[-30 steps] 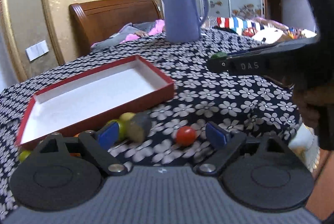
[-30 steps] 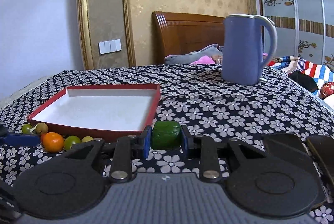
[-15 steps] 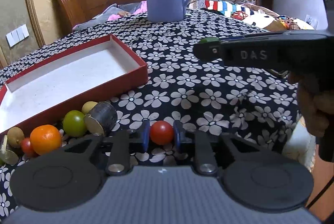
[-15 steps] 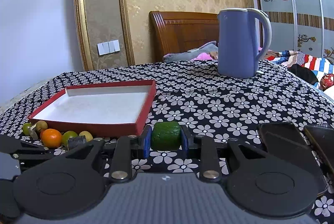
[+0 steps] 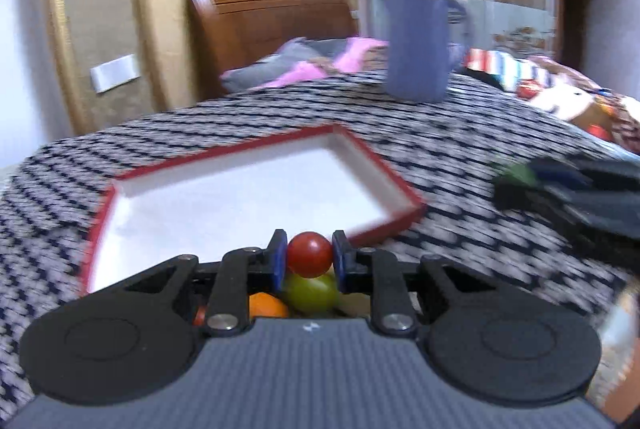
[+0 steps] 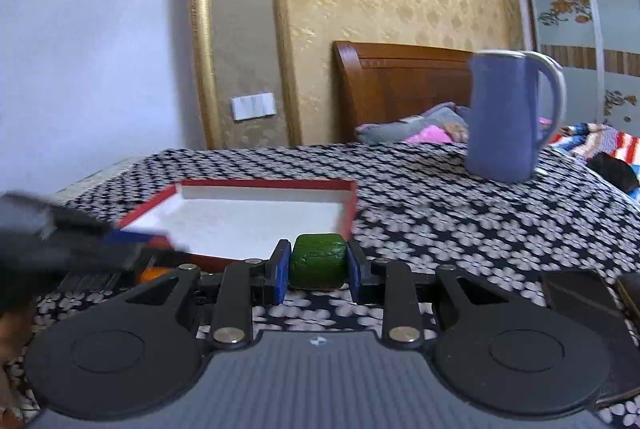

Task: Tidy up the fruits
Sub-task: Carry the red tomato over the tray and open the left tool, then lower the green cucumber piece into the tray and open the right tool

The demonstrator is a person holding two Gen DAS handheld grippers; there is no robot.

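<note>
My left gripper [image 5: 309, 255] is shut on a small red fruit [image 5: 309, 253] and holds it above the near rim of the red tray [image 5: 384, 161] with its white inside. Below it lie a green fruit [image 5: 310, 291] and an orange fruit [image 5: 266, 305]. My right gripper [image 6: 318, 263] is shut on a dark green fruit [image 6: 318, 261], raised just before the tray's near right corner [image 6: 350, 197]. The left gripper shows blurred at the left in the right wrist view [image 6: 80, 249]; the right gripper shows blurred at the right in the left wrist view [image 5: 560, 189].
A blue jug [image 6: 508, 117] stands at the back of the flowered tablecloth [image 6: 460, 221]. Dark flat objects [image 6: 580, 293] lie at the right near the table edge. A wooden headboard [image 6: 400, 85] and bedding are behind the table.
My left gripper has shut on the red fruit, lifted it and swung left toward the tray. My right gripper, still holding the green fruit, has come closer to the tray.
</note>
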